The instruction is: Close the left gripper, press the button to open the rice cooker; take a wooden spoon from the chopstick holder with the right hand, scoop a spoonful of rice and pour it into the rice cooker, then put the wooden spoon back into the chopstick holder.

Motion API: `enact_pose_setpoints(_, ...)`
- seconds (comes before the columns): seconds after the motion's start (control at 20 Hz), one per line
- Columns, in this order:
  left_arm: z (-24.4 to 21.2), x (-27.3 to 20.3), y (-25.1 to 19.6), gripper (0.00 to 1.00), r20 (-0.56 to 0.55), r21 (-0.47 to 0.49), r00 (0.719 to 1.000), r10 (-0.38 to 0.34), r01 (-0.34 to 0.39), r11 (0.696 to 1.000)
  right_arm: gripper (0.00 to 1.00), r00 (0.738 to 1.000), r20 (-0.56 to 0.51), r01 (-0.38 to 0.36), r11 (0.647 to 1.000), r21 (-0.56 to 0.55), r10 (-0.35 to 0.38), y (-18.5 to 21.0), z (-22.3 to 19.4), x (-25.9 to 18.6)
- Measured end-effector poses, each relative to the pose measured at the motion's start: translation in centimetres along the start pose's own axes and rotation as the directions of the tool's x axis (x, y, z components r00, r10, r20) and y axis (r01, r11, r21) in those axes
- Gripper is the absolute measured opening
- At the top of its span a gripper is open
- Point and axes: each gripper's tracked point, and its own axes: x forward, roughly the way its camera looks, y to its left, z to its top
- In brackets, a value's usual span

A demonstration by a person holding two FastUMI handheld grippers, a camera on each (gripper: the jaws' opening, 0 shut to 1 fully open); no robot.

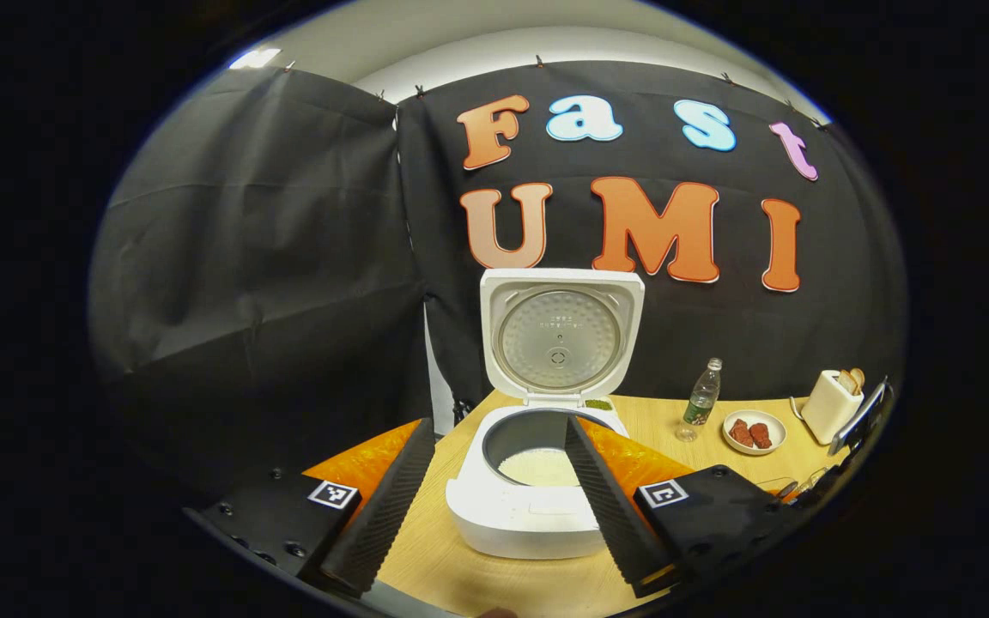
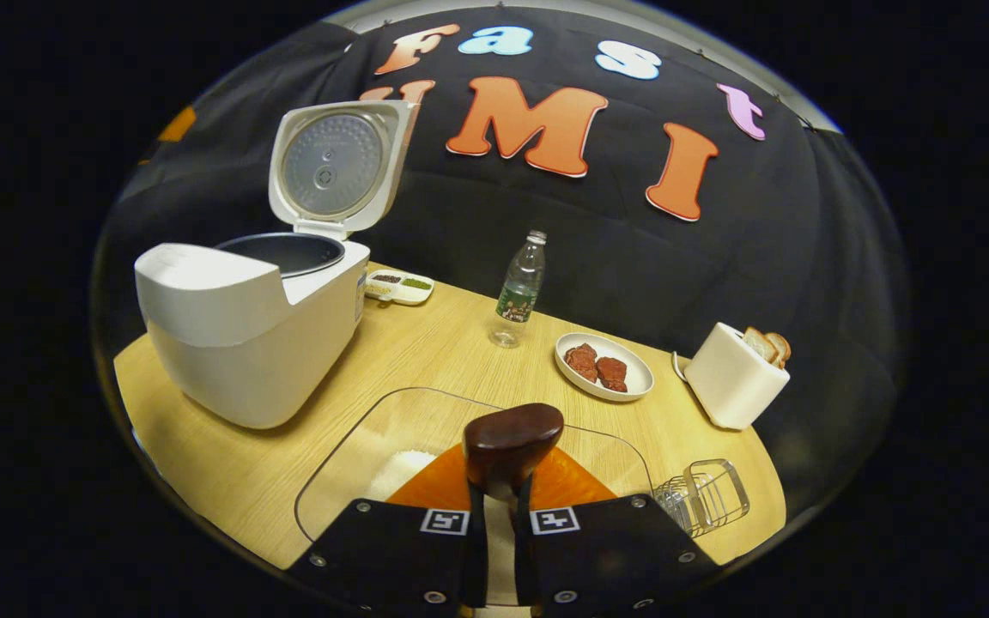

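Wood-grain table (image 2: 426,343), open rice cooker (image 2: 245,343), black cloth wall (image 2: 546,249) behind

The wooden spoon (image 2: 512,446) hides part of the glass bowl (image 2: 348,468); its handle is hidden between the fingers.

Rice cooker (image 2: 245,343): smooth white plastic, metal inner lid. Table (image 2: 426,343): matt wood grain. Wooden spoon (image 2: 512,442): dark, glossy. Container (image 2: 391,421): clear plastic.

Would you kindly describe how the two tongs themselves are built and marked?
The left tongs have long, tapering fingers with ribbed inner faces, on black bolted blocks with square black-and-white tags. The right tongs have matching black blocks, visible screws and a tag on each side.
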Motion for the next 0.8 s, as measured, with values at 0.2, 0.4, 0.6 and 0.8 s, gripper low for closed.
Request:
enact_pose_setpoints(0.2, -0.2, 0.4, 0.2, 1.0, -0.009, -0.009, 1.0, -0.011, 0.011, 1.0, 0.12, 0.998, -0.058, -0.016, 0.979, 0.202, 0.029, -0.2, 0.7, 1.1)
enact_pose_setpoints(0.4, -0.5, 0.5, 0.5, 1.0, -0.023, -0.02, 1.0, -0.016, 0.016, 1.0, 0.12, 0.992, -0.1, -0.031, 0.924, 0.38, 0.074, -0.1, 0.8, 1.6)
enact_pose_setpoints(0.6, -0.8, 0.4, 0.4, 1.0, -0.031, -0.01, 0.999, -0.026, 0.026, 1.0, 0.12, 0.983, -0.137, -0.023, 0.823, 0.567, 0.122, -0.8, 0.4, 2.1)
enact_pose_setpoints(0.8, -0.8, 0.3, 0.0, 1.0, -0.039, 0.0, 0.998, -0.038, 0.039, 0.999, 0.12, 0.976, -0.149, -0.016, 0.732, 0.682, 0.16, -1.3, -0.1, 2.2)
